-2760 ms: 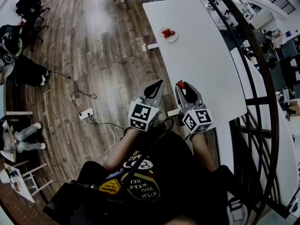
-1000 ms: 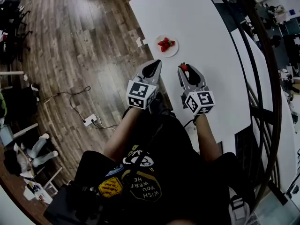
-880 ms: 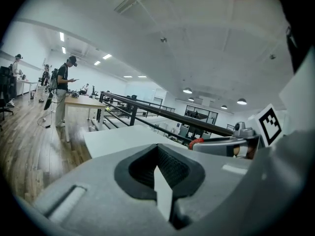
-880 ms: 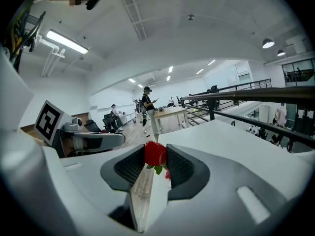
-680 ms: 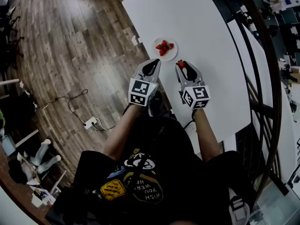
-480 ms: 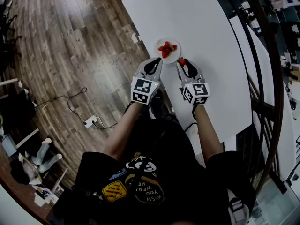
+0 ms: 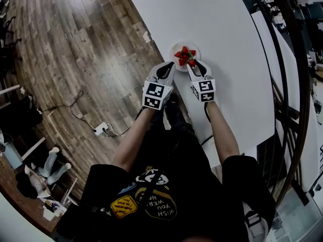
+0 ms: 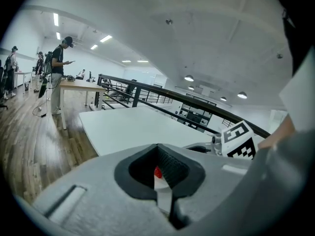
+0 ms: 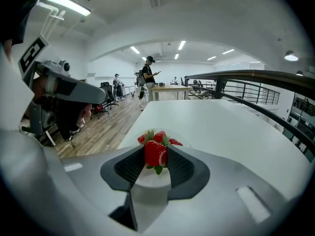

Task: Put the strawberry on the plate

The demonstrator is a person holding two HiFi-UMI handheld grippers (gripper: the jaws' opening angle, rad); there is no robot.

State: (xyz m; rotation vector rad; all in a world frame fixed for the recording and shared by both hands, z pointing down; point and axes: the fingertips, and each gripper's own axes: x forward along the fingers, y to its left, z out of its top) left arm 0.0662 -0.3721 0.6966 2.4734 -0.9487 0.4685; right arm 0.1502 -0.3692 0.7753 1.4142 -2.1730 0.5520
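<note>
Where the strawberry [image 9: 155,153] is held: between the pads of the right gripper [image 7: 193,64], which is clamped on its two sides.
Strawberry axis: in the right gripper view the long axis is seen upright, with the green calyx at 6 o'clock toward the gripper body and the red tip at 12 o'clock toward the plate [image 7: 176,47].
Strawberry and gripper: the berry is seated right at the fingertips, midway between them.
Left gripper [image 7: 171,65]: set at 9 o'clock of the right one, with its tips brought together and nothing caught between them.
Plate: met at its 5 o'clock rim by the held berry; whether contact is made cannot be told.
Piled strawberries [image 7: 183,53]: a small heap is seen on the plate, just beyond the held one.
Table [image 7: 227,84]: white, with the plate set near its 9 o'clock edge.
Change: half a second ago both grippers were seen just short of the plate's 6 o'clock rim, and a second ago well short of it; the strawberry was gripped the same way then.
</note>
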